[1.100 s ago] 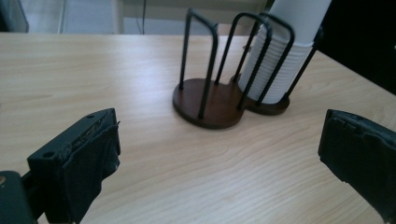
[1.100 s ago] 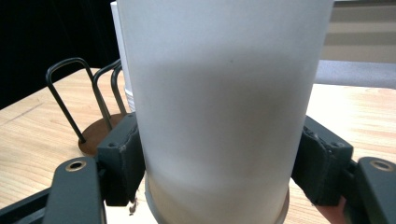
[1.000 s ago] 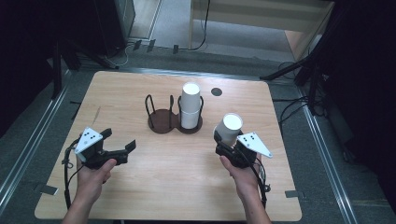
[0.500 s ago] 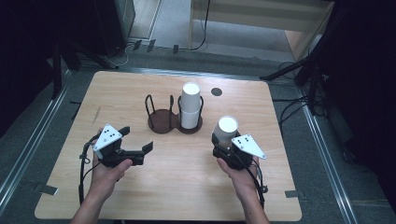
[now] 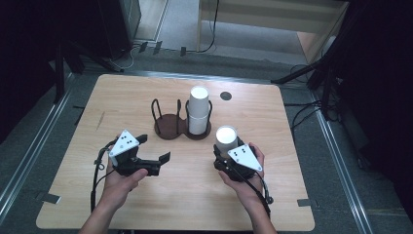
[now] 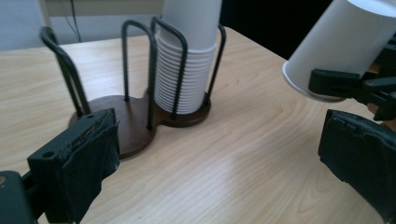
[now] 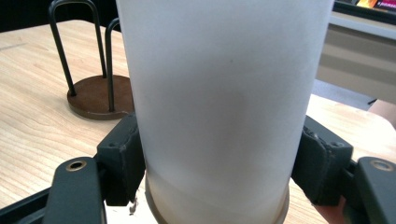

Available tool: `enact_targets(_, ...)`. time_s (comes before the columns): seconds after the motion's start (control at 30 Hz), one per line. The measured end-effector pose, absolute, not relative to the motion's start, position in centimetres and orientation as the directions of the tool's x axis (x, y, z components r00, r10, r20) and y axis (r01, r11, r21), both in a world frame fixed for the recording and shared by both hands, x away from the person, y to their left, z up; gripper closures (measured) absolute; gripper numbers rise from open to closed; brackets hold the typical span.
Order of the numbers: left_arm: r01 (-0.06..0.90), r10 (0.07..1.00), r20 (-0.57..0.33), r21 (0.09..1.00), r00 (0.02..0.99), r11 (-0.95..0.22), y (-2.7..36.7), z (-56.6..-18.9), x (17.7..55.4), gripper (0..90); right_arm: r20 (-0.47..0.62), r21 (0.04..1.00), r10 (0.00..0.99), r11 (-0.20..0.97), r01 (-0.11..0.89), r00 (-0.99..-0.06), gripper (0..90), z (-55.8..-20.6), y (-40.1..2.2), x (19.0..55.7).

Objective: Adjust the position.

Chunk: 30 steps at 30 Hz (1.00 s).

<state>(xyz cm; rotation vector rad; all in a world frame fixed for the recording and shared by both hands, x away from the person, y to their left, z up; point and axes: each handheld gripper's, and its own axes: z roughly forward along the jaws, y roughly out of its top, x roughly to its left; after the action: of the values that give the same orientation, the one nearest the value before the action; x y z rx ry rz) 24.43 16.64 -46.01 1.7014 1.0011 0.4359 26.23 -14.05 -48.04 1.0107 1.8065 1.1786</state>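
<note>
While your right gripper (image 5: pixel 225 155) pinches the single white cup (image 5: pixel 226 138) by its sides, upside down, just right of and nearer you than the cup holder (image 5: pixel 181 127), your left gripper (image 5: pixel 152 155) sits left of the holder and nearer you, jaws spread with nothing between them.

Changes against the earlier frames:
- Left gripper: has come in from the table's left side toward the holder.
- Right gripper and cup: much where they were, grip unchanged.
- Stack of cups (image 5: pixel 198 111) in the holder's right ring: unmoved; left ring empty as before.

Hidden or hard to read:
- Right gripper view: the cup (image 7: pixel 219 107) stands so close that its top is cut off; both pads press its wall near the rim.
- Left gripper view: the stack's (image 6: pixel 187 70) top leaves the frame; the held cup (image 6: pixel 343 46) is cropped at the right edge.
- High view: the grey plate covers the right gripper's jaws.
</note>
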Motion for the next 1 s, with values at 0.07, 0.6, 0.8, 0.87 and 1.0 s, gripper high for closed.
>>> enact_targets(0.07, 0.408, 0.785, -0.18, 0.908, 0.593, -0.1, 16.3, -46.1, 24.4, 0.0, -0.165, 0.939, 0.895, 0.272, 0.212, -0.415, 27.5, -48.0, -13.9, 26.2)
enact_targets(0.6, 0.404, 0.761, -0.191, 0.909, 0.62, -0.101, 15.1, -45.7, 24.0, 0.0, -0.245, 0.923, 0.866, 0.346, 0.17, -0.436, 27.6, -48.3, -12.6, 25.9)
enact_targets(0.8, 0.408, 0.753, -0.2, 0.907, 0.627, -0.099, 14.9, -45.6, 24.2, 0.0, -0.317, 0.903, 0.847, 0.408, 0.138, -0.427, 27.6, -48.4, -12.0, 25.7)
enact_targets(0.87, 0.413, 0.746, -0.206, 0.905, 0.633, -0.1, 14.8, -45.6, 24.3, 0.0, -0.355, 0.89, 0.836, 0.44, 0.124, -0.418, 27.6, -48.5, -11.7, 25.5)
enact_targets(1.0, 0.419, 0.736, -0.209, 0.902, 0.644, -0.11, 14.3, -45.7, 24.2, 0.0, -0.43, 0.86, 0.805, 0.503, 0.087, -0.408, 27.6, -48.8, -11.0, 25.0)
